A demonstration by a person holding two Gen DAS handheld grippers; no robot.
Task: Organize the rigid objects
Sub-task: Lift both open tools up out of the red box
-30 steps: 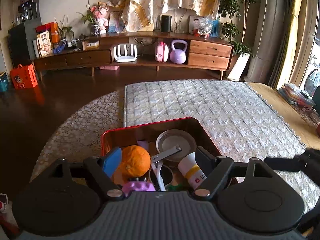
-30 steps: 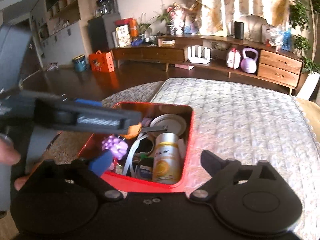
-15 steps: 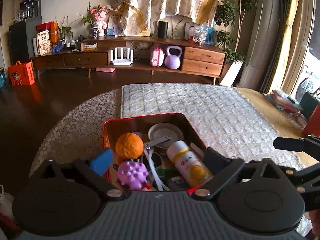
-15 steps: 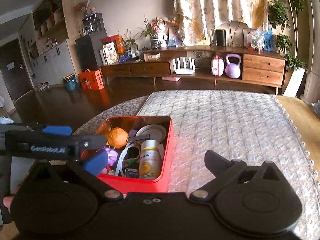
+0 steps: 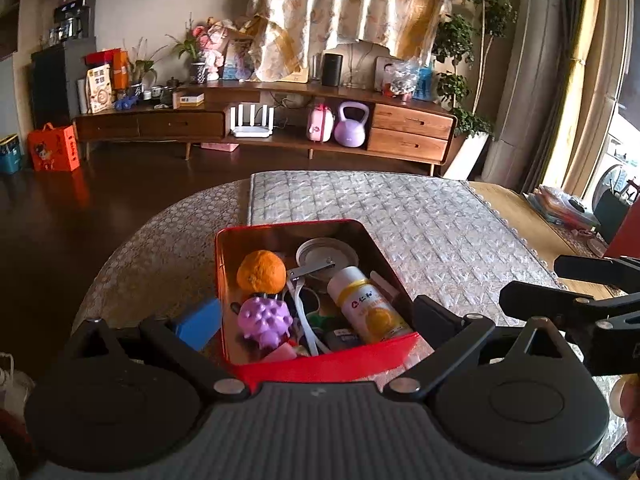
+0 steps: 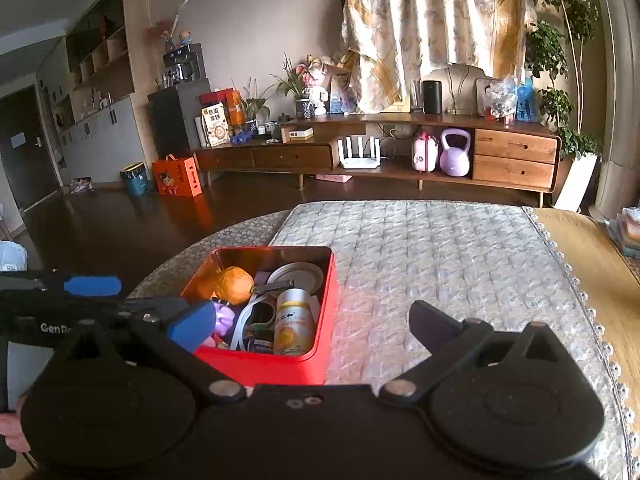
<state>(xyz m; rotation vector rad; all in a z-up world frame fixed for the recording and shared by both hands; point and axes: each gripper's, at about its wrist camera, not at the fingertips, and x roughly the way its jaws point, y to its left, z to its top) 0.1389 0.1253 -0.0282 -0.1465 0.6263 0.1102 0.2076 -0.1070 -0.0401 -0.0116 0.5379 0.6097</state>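
left tool (image 5: 314, 320): matte black, two round pivot housings, silver screw heads, one blue finger pad (image 5: 198, 322), ribbed grey body. right tool (image 6: 312, 322): same black frame, blue pad. white "gen" lettering on the left tool's side in the right wrist view.

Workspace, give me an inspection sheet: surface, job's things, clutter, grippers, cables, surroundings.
Surface: quilted grey table cover, bare right of the tin.
Job's things: red tin holding orange, purple ball, bottle lying down, round lid, white strap.
Clutter: smaller items low in the tin, unclear.
Grippers: left gripper open, jaws just widened, nothing gripped; right gripper open, empty.
Cables: nothing seen on the table.
Surroundings: wooden sideboard, kettlebell, router, plants, draped cloth.
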